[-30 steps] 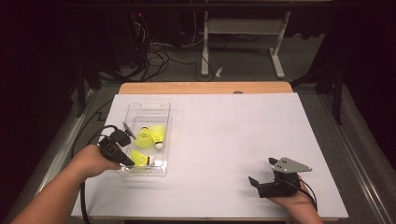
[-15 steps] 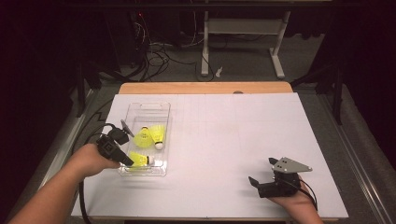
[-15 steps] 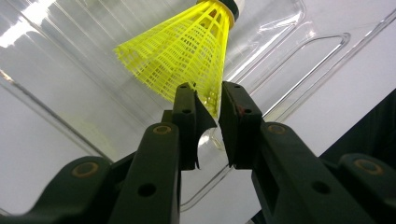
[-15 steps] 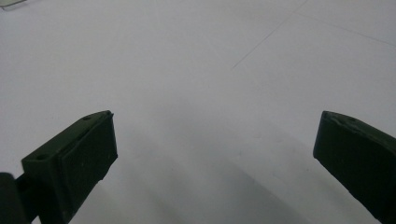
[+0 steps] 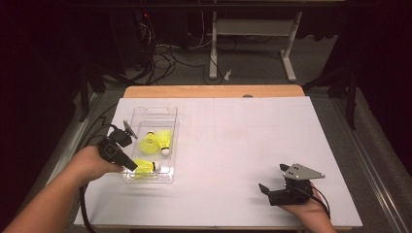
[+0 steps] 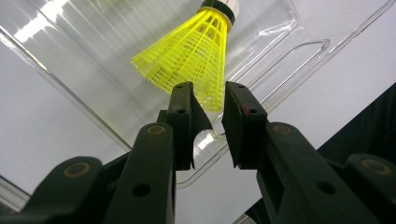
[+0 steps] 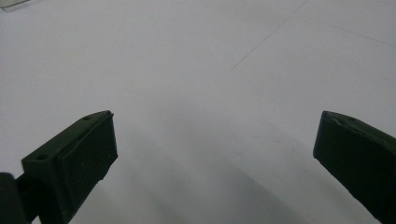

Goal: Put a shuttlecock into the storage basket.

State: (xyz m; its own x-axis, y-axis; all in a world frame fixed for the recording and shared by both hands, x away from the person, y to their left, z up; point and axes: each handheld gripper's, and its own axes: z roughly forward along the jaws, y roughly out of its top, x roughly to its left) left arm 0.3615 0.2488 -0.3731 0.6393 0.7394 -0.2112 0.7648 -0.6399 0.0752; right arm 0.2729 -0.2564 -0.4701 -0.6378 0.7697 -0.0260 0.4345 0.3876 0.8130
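Nearest, the right tool (image 5: 273,180) rests spread on the desk (image 5: 233,145). Farther left, the left tool (image 6: 208,100), jaws just parting, releases a featherlight yellow shuttlecock (image 6: 189,56) in the clear tray (image 5: 163,112); its crushable skirt favours gripping by the cork.

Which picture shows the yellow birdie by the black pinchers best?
The left gripper view: the shuttlecock is close up, its mesh skirt and cork tip clear, just beyond the left gripper. In the high view it is a small yellow shape in the clear tray. The right gripper view looks at bare white table.
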